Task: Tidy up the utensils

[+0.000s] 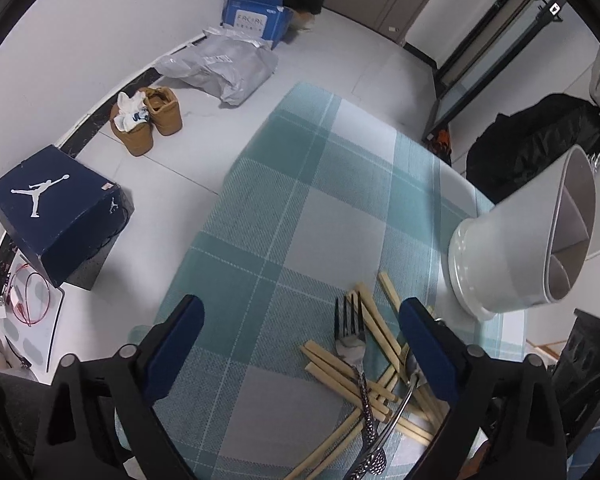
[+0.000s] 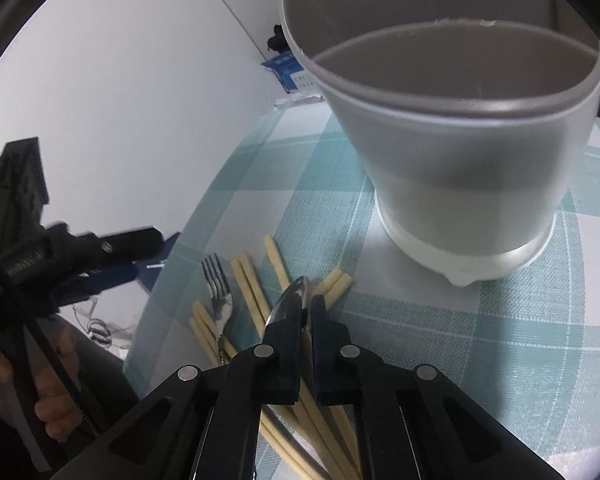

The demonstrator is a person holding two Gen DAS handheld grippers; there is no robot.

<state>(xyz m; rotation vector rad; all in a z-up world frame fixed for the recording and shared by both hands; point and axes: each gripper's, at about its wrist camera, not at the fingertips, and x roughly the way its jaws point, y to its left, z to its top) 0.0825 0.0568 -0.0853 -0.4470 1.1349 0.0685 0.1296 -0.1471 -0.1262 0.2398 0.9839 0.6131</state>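
A metal spoon (image 2: 290,306) lies among the pale wooden chopsticks (image 2: 252,292) on the checked surface (image 2: 440,332), just in front of the white divided holder (image 2: 452,152). The right gripper (image 2: 308,312) is clamped on the spoon, its bowl sticking out past the fingertips toward the holder; the gripper slants downward at the pile. A fork (image 2: 219,288) rests among the chopsticks, farther from the holder than the spoon. The left gripper (image 1: 300,320) tilts steeply down over the surface with its jaws wide apart and nothing between the pads, on the side of the pile away from the holder. A hand (image 2: 48,376) grips its handle.
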